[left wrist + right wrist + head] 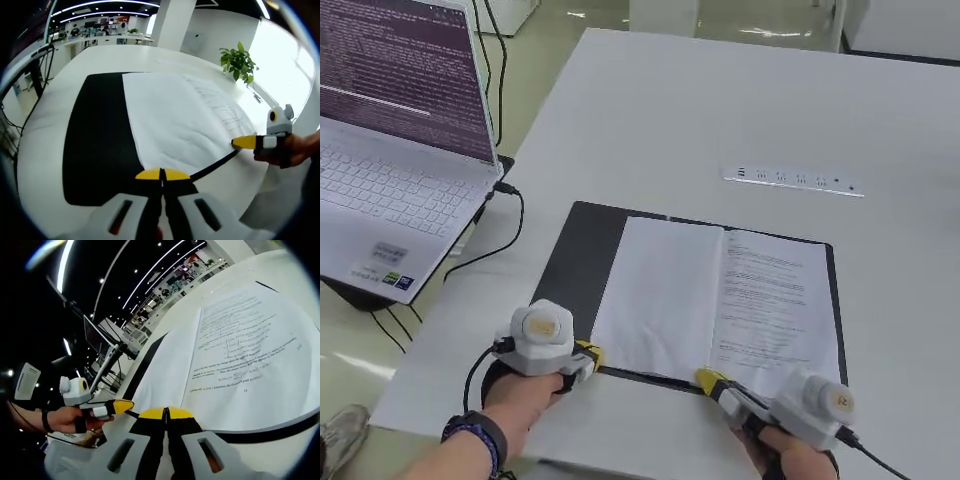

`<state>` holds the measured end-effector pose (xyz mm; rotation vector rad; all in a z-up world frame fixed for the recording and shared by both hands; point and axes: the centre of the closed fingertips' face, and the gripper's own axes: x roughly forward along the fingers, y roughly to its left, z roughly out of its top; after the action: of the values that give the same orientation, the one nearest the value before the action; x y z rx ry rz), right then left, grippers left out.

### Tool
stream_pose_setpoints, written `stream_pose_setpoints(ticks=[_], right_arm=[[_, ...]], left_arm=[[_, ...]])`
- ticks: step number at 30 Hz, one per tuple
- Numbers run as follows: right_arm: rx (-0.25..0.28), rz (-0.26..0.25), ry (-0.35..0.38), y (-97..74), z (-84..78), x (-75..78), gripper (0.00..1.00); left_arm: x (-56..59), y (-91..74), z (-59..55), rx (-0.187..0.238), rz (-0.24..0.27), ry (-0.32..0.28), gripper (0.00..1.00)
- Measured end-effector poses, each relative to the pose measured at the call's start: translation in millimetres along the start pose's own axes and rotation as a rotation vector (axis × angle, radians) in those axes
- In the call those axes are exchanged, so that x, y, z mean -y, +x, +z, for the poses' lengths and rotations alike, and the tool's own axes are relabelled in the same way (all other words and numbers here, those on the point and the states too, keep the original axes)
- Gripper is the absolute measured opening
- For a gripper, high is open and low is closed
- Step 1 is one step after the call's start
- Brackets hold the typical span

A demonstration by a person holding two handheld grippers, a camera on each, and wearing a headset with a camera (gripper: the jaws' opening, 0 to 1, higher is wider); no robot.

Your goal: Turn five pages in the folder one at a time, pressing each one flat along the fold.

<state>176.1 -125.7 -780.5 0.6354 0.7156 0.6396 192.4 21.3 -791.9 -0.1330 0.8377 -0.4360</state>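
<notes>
Jaws of left gripper (588, 353) are pressed together, yellow tips meeting, nothing between them. The right gripper (710, 380) is the same: tips together, no hold on anything. Both sit at the near edge of the folder (582, 262), over a narrow strip of desk (720, 110) just inside its near edge. The left tip is by the near corner of the blank page (660, 295); the right tip is at the foot of the fold.

Folder lies open and flat, black cover showing left of the blank page, printed page (770, 300) on the right. Fold and long sides of the pages run away from the person, slightly skewed; print reads upright from the near side.

Bare desk lies right of and beyond the folder. Power strip (792, 181) lies farther back, well apart. Laptop (400, 150) stands off the left edge, its cable (508, 235) just beside the cover.
</notes>
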Motion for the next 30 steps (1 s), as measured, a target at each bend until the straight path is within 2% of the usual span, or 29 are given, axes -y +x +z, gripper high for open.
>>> stream_pose_setpoints(ticks=[5,7,14,23,28,30], right_arm=[[-0.054,0.015,-0.050,-7.8,-8.7,-4.9,0.00],[-0.056,0.015,-0.058,-13.4,-8.4,-5.0,0.00],[-0.041,0.008,-0.098,-31.6,3.1,1.8,0.04],[-0.011,0.005,-0.184,-52.5,25.7,0.7,0.16],[-0.016,-0.002,-0.252,-64.6,35.1,1.1,0.22],[-0.016,0.007,-0.251,-67.3,37.5,1.6,0.25]], left_arm=[[3.3,-1.0,-1.3,-0.024,0.012,-0.033,0.00],[5.9,-3.1,-3.9,-0.040,0.011,-0.015,0.00],[5.5,-19.0,2.6,0.003,0.042,-0.010,0.05],[9.8,-40.7,21.2,0.057,0.056,0.030,0.13],[14.6,-52.4,34.3,0.092,0.062,0.039,0.18],[16.4,-54.3,37.4,0.094,0.067,0.058,0.19]])
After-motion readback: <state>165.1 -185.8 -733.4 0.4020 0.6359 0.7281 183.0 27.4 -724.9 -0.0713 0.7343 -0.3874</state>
